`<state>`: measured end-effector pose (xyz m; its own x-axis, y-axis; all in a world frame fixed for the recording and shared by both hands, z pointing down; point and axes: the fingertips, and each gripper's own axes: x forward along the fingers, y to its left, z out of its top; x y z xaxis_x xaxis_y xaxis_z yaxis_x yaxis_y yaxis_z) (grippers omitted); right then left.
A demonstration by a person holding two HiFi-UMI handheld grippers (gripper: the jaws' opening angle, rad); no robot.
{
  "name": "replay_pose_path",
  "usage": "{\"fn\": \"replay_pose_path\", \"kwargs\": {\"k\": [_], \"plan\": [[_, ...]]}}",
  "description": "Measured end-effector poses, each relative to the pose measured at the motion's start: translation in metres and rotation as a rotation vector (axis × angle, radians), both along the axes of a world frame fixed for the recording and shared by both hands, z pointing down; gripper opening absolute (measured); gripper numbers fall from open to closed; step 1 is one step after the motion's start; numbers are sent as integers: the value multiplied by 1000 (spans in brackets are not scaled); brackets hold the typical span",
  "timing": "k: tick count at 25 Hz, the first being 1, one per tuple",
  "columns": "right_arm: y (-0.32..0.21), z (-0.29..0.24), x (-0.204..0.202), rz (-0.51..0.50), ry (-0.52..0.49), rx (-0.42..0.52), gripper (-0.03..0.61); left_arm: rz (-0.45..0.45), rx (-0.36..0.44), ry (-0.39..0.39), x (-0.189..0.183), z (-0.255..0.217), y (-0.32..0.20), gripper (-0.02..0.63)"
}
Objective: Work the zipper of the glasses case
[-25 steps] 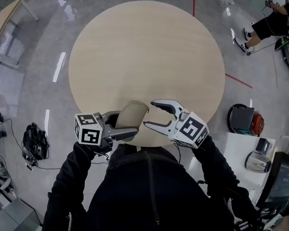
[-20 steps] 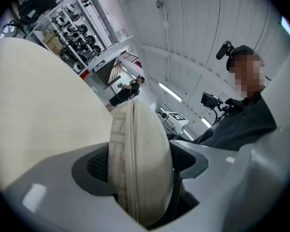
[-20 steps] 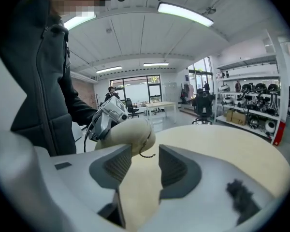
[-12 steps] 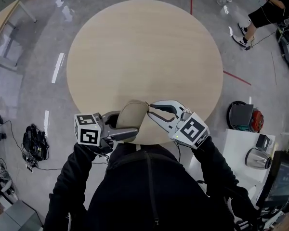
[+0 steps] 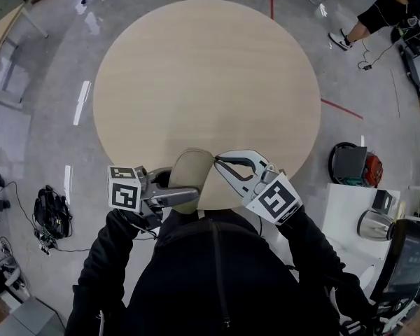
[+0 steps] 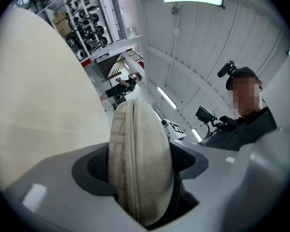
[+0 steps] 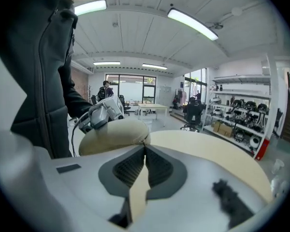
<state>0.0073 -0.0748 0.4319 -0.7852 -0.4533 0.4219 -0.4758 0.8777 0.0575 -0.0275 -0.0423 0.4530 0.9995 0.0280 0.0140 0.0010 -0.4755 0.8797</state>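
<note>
1. Person's torso (image 5: 217, 278) hides near edge of round table (image 5: 210, 82); can't tell if R gripper (image 7: 145, 146) pinches anything.
2. Beige fabric oval glasses case (image 6: 141, 163), zipper (image 6: 127, 178) along rim.
3. L gripper (image 5: 184, 183) jaws part-open, clamped on case over table's near edge; R jaws just closed, tips together touching case end.

The head camera looked down from high above the person, with the round table (image 5: 206, 82) filling the upper middle of the frame. The cameras on the left gripper (image 5: 184, 185) and the right gripper (image 5: 216, 162) sat very close behind their jaws, looking along them. All three views shared the glasses case (image 5: 190, 165) and the table.
</note>
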Motion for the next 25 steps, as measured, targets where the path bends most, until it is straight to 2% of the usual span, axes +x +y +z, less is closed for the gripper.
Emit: {"fn": "replay_pose_path", "kwargs": {"k": [4, 6, 8, 11, 17, 22, 25], "plan": [[-1, -1, 5, 26, 167, 127, 11, 24, -113, 44, 4, -2, 4, 342], [-2, -4, 5, 48, 214, 164, 11, 31, -134, 55, 6, -3, 7, 342], [-4, -3, 6, 58, 243, 175, 11, 69, -102, 24, 14, -3, 15, 334], [-7, 3, 2, 33, 292, 182, 11, 173, -27, -50, 30, 4, 31, 313], [-11, 9, 1, 16, 335, 189, 11, 231, -36, -73, 31, 10, 33, 311], [-15, 8, 4, 33, 354, 220, 11, 319, 40, -161, 31, 15, 30, 311], [-10, 8, 4, -18, 411, 266, 11, 395, 66, -205, 28, 19, 37, 311]]}}
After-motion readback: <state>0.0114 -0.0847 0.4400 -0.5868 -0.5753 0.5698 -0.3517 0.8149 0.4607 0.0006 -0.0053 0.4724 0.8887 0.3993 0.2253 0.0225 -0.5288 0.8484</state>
